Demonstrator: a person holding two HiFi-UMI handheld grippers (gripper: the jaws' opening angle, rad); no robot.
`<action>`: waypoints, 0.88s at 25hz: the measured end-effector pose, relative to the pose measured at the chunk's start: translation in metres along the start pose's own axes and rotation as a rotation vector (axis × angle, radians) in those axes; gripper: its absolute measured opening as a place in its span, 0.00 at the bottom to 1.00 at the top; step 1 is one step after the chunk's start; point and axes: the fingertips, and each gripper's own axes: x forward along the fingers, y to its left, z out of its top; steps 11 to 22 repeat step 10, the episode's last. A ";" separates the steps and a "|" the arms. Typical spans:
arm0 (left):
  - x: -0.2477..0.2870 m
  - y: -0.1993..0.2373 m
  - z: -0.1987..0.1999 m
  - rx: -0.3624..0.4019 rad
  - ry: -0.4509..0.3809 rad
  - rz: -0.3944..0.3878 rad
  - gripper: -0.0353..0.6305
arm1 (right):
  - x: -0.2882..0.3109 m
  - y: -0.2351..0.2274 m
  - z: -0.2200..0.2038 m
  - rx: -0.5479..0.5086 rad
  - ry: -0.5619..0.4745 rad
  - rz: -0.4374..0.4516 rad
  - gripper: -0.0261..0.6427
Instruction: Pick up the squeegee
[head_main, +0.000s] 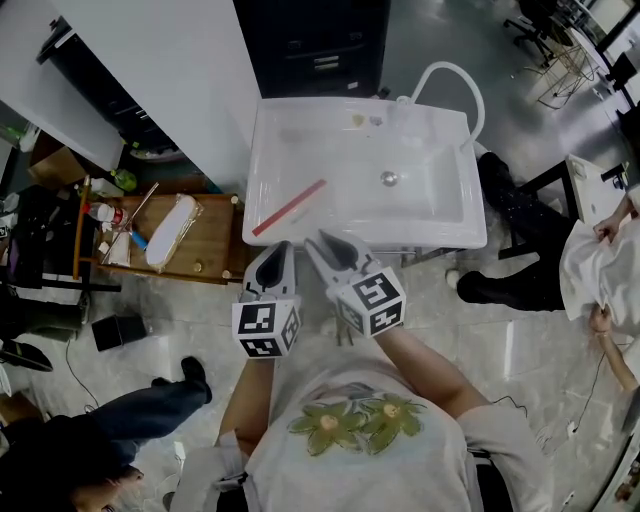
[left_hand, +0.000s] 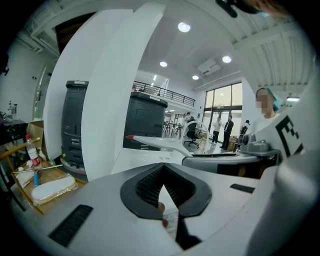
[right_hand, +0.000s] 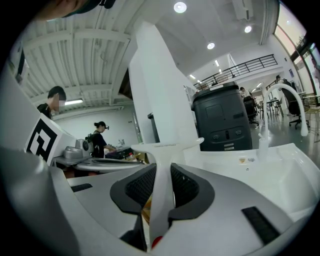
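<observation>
Just ahead of the left gripper (head_main: 277, 258) and the right gripper (head_main: 325, 245) stands a white sink (head_main: 450, 235), with 2 small bits (head_main: 358, 120) on its back ledge. Left of the left gripper, a wooden table (head_main: 215, 245) carries a white wrapped pad (head_main: 172, 230) and a bottle (head_main: 100, 213).

The squeegee (head_main: 290, 207) is white with a red blade edge; the sink (head_main: 452, 228) is white. The left gripper (head_main: 284, 248) and right gripper (head_main: 320, 242) are pale grey, with black pads on the jaws and black-and-white square-marked cubes. The bench (head_main: 216, 246) is brown wood.
</observation>
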 end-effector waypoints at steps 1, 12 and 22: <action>-0.002 -0.001 -0.001 0.001 0.000 -0.001 0.07 | -0.002 0.001 -0.001 -0.002 0.001 0.000 0.18; -0.018 -0.009 -0.005 0.005 -0.004 -0.001 0.07 | -0.015 0.012 -0.006 -0.008 0.002 0.001 0.18; -0.018 -0.009 -0.005 0.005 -0.004 -0.001 0.07 | -0.015 0.012 -0.006 -0.008 0.002 0.001 0.18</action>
